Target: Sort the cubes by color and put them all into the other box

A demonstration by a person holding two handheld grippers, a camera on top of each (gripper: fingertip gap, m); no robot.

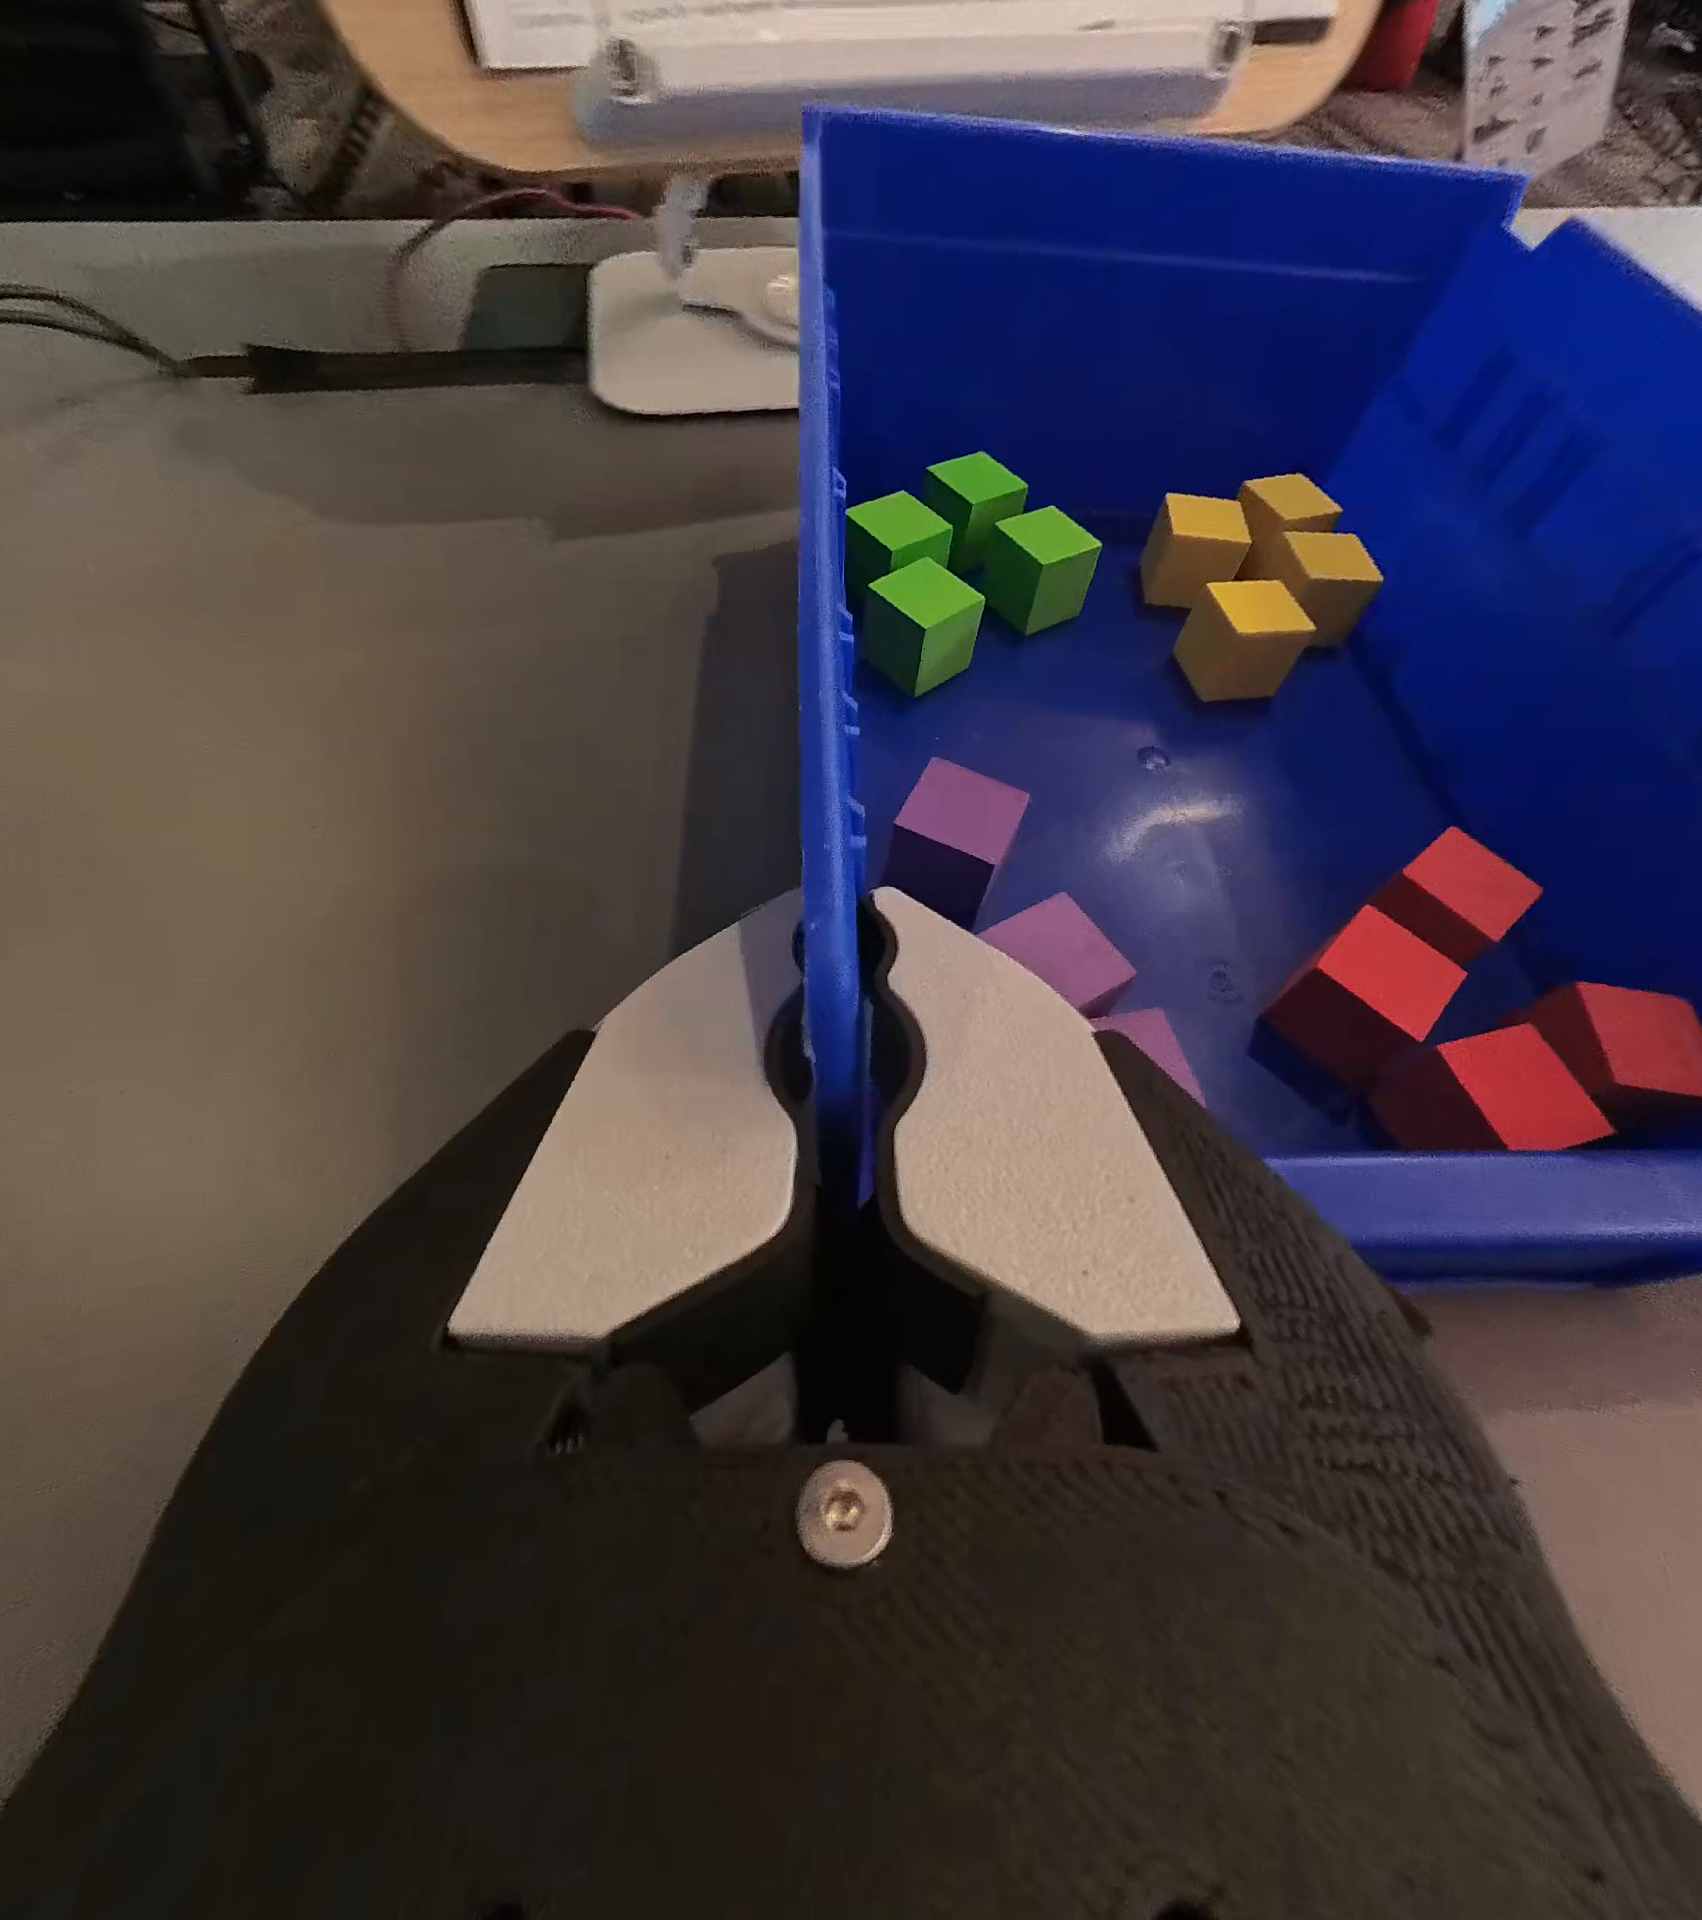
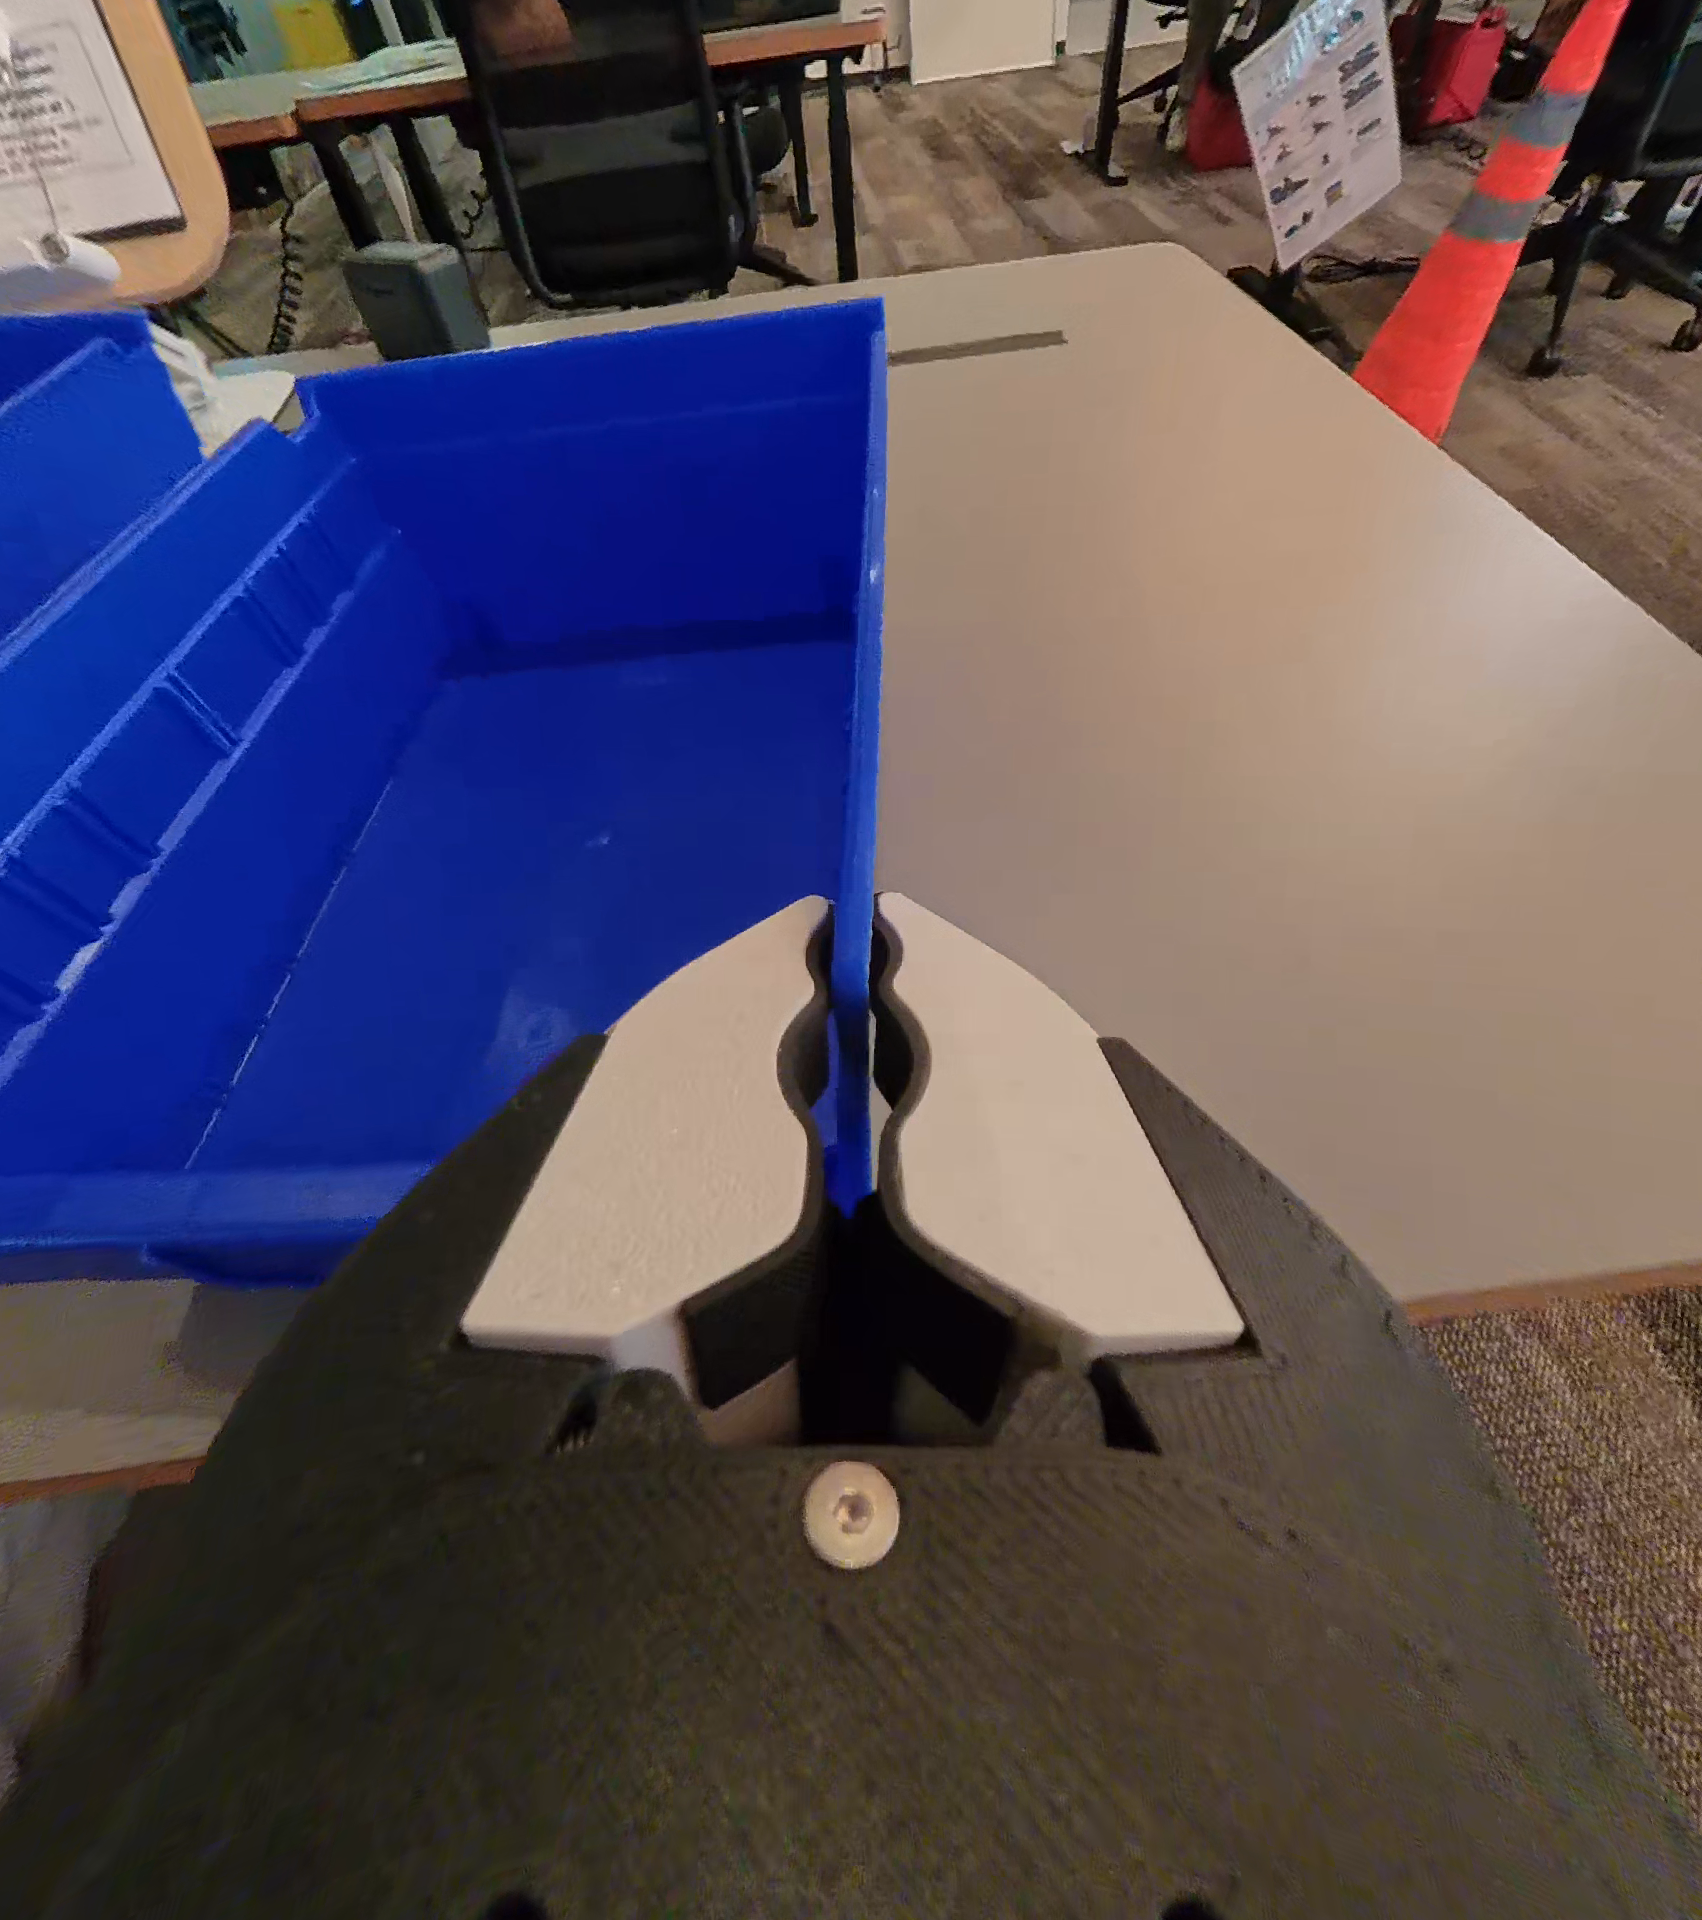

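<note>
While both bins stand on the grey table (image 2: 1294, 727), each is gripped by one wall. In the left wrist view, the left gripper (image 1: 834, 920) is seen clamped on the left wall of the block bin (image 1: 1138, 343), one grey finger (image 1: 660, 1132) outside the wall and the other inside, with the wall pinched between them. Four groups of blocks lie on this bin's floor: green blocks (image 1: 972, 561) at the far left, close against the gripped wall; yellow blocks (image 1: 1252, 582) at the far right, touching one another; purple blocks (image 1: 961, 831) at the near left, just beside the inner finger, one partly hidden behind it; red blocks (image 1: 1481, 1018) at the near right, near the front lip. A white stand (image 1: 681, 343) and dark cables (image 1: 26, 312) are noted on the table beyond the bin. In the right wrist view, the right gripper (image 2: 855, 909) is seen closed on the right wall of the second bin (image 2: 566, 520), again with one finger (image 2: 691, 1132) inside and one outside. Nothing is seen on the visible floor of this bin. A wall of another blue bin shows just beside it on the left; whether the two touch cannot be told. An orange cone (image 2: 1481, 229) and a black chair (image 2: 618, 135) stand on the floor beyond the table.
</note>
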